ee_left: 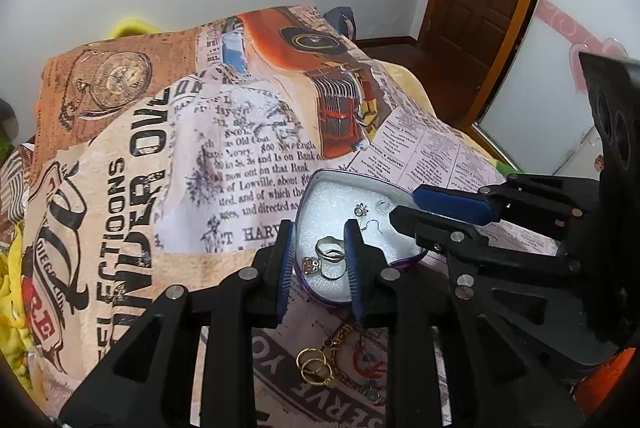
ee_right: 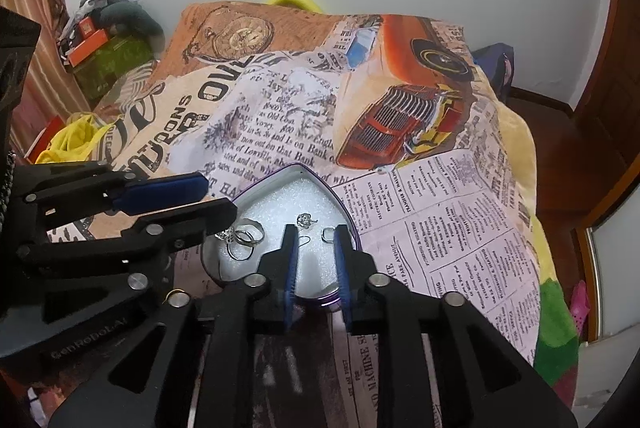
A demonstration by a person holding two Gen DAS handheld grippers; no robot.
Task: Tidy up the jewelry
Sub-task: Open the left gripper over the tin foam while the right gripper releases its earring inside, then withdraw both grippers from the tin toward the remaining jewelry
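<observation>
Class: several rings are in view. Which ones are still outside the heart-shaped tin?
The two gold rings, lying on the cloth beside a chain. The silver rings already sit on the foam inside the tin.

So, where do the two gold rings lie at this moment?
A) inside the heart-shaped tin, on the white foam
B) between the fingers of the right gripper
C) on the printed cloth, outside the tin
C: in the left wrist view the gold rings lie on the printed cloth, nearer the camera than the heart-shaped tin, which holds only silver pieces.
</observation>
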